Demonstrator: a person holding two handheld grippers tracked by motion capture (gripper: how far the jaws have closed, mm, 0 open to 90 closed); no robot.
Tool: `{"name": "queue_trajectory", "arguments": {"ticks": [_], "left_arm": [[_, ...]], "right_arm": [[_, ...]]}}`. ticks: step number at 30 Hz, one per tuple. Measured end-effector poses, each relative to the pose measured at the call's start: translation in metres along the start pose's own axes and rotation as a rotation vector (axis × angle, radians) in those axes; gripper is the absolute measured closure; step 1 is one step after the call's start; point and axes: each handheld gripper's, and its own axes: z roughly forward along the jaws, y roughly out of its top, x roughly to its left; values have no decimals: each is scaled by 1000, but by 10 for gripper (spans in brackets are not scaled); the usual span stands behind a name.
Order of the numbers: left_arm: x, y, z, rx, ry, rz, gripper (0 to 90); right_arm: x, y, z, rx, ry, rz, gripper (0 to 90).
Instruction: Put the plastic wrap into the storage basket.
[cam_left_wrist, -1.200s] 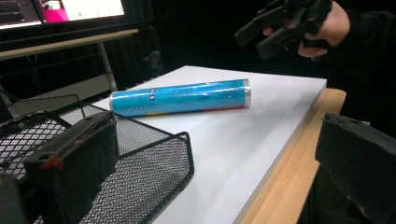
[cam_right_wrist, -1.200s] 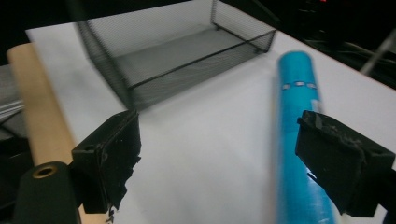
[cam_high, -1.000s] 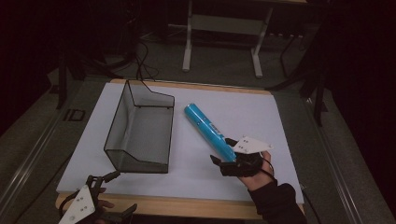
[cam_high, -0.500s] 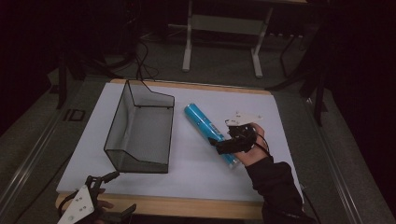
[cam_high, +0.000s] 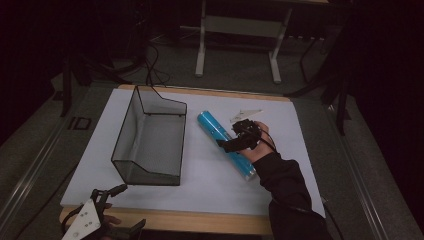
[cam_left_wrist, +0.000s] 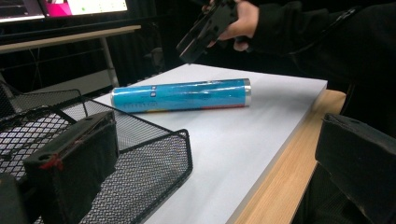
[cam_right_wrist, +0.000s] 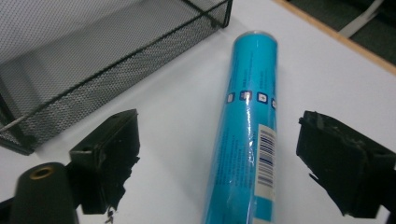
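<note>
Straddling the blue tube (cam_right_wrist: 250, 135), which is lying just right of the wire-mesh basket (cam_high: 150, 145), the right gripper (cam_right_wrist: 219, 158) is standing apart after closing slightly; it should be centring before clamping

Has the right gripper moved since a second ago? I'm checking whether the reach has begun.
Yes. The right gripper has moved up along the blue tube, away from the table's near edge, its open jaws, just narrowing, straddling the tube without pressing it.

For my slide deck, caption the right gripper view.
Open right gripper straddles the blue tube lying beside the mesh basket.
</note>
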Motion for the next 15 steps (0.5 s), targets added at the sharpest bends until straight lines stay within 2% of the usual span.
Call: {"name": "queue_trajectory", "arguments": {"ticks": [6,8,10,15], "left_arm": [[0,0,0,2,-4,-1,2],[0,0,0,5,-7,0,2],[0,0,1,8,-7,2,2],[-1,1,1,4,-7,9,2]], "right_arm": [[-10,-1,17,56,4,23,153],[-13,-3,27,101,1,28,151],[-15,-3,30,111,-3,29,162],[-22,-4,43,181,34,71,185]]}}
